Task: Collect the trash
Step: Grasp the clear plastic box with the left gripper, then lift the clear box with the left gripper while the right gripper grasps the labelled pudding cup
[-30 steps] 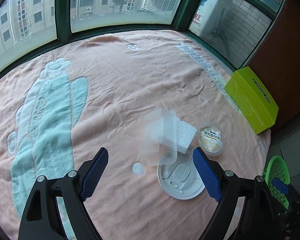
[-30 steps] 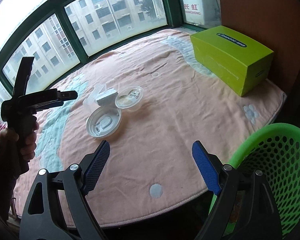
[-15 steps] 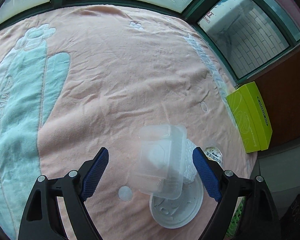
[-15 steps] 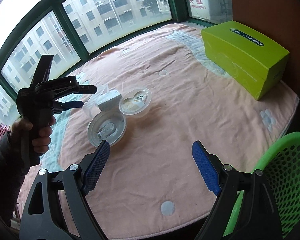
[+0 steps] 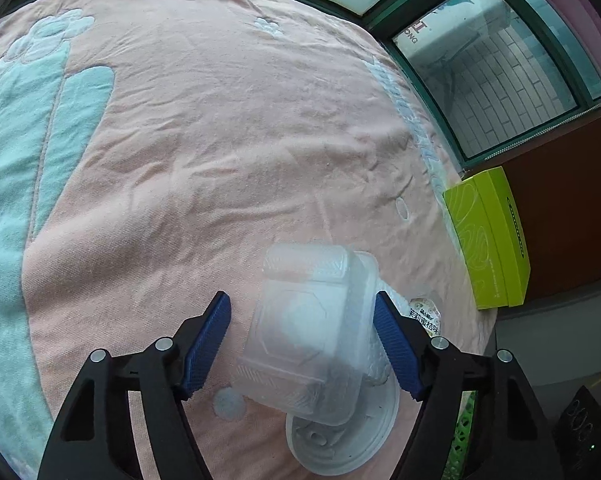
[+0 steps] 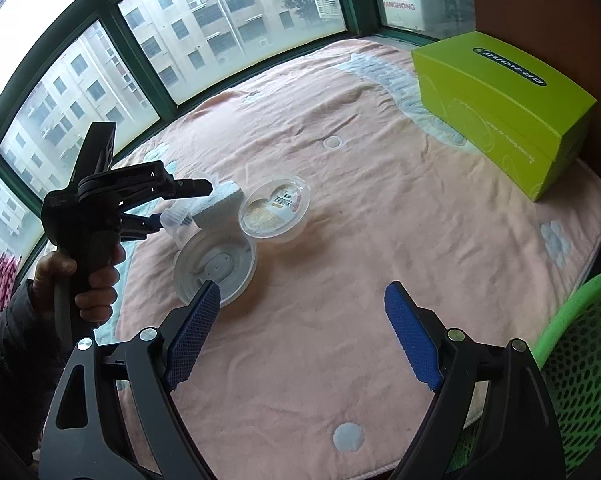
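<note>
A clear plastic container [image 5: 308, 332] lies on the pink blanket [image 5: 220, 140], propped over a white foam block [image 6: 220, 206] and a round white lid [image 5: 340, 436]. My left gripper [image 5: 300, 300] straddles the container and its jaws are closing. The right pad is at the container's edge, while the left pad stands clear of it. From the right wrist view, the left gripper [image 6: 182, 208] is held by a hand around the container [image 6: 176, 220]. A round clear cup with a printed label [image 6: 274, 210] sits beside the foam. My right gripper [image 6: 302, 292] hangs open over bare blanket.
A lime-green box [image 6: 500, 108] stands at the blanket's far right by the brown wall. A green mesh basket [image 6: 580, 352] sits past the blanket's near right edge. Green-framed windows [image 6: 140, 60] run along the far side.
My left gripper has dropped toward the clear container, which now fills the space between its fingers, and the jaws have narrowed. The right gripper has drifted slightly toward the trash.
</note>
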{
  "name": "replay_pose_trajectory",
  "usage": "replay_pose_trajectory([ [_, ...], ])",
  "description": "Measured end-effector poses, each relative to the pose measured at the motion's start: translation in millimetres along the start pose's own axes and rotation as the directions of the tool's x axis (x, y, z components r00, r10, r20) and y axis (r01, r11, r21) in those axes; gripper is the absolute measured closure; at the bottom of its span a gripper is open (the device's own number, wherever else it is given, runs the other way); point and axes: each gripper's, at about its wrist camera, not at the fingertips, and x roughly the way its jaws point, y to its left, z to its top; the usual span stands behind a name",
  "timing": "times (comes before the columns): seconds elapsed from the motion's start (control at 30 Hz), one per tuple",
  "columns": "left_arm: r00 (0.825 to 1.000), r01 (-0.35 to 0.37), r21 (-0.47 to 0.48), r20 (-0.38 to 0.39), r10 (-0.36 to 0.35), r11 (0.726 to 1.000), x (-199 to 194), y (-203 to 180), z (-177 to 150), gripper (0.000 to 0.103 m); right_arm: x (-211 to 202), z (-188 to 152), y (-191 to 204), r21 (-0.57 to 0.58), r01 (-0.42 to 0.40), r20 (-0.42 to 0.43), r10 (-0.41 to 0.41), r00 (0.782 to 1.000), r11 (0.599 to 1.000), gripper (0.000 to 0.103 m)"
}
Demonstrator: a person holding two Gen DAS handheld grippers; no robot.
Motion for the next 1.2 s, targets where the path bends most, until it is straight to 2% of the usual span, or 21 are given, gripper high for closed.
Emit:
replay_pose_trajectory([
  [0.1,0.999,0.035,-0.014,0.005,-0.034,0.999,-2,2,-1,0.047,4,3,0,0.006,-0.008,-0.003,0.008,1.000,1.000,0.019],
  [0.43,0.996,-0.037,0.005,0.083,0.037,0.999,-32,1,-5,0.048,32,18,14,-0.052,-0.010,-0.035,0.008,0.999,0.999,0.019],
  [0.67,0.977,-0.164,0.071,0.150,0.152,0.984,-58,-10,-8,0.049,64,32,27,-0.115,0.012,-0.071,-0.020,0.997,0.993,0.019],
  [0.87,0.955,-0.243,0.107,0.203,0.218,0.964,-75,-18,-18,0.050,88,38,36,-0.195,0.074,-0.073,-0.090,0.993,0.978,0.020],
  [0.97,0.946,-0.271,0.110,0.212,0.243,0.956,-81,-19,-22,0.050,99,40,35,-0.214,0.093,-0.083,-0.113,0.990,0.972,0.022],
  [1.1,0.935,-0.299,0.119,0.234,0.266,0.947,-88,-22,-29,0.050,108,44,32,-0.197,0.084,-0.091,-0.103,0.991,0.977,0.023],
  [1.2,0.933,-0.302,0.121,0.242,0.267,0.946,-91,-24,-35,0.050,110,44,34,-0.202,0.070,-0.095,-0.091,0.991,0.977,0.031],
])
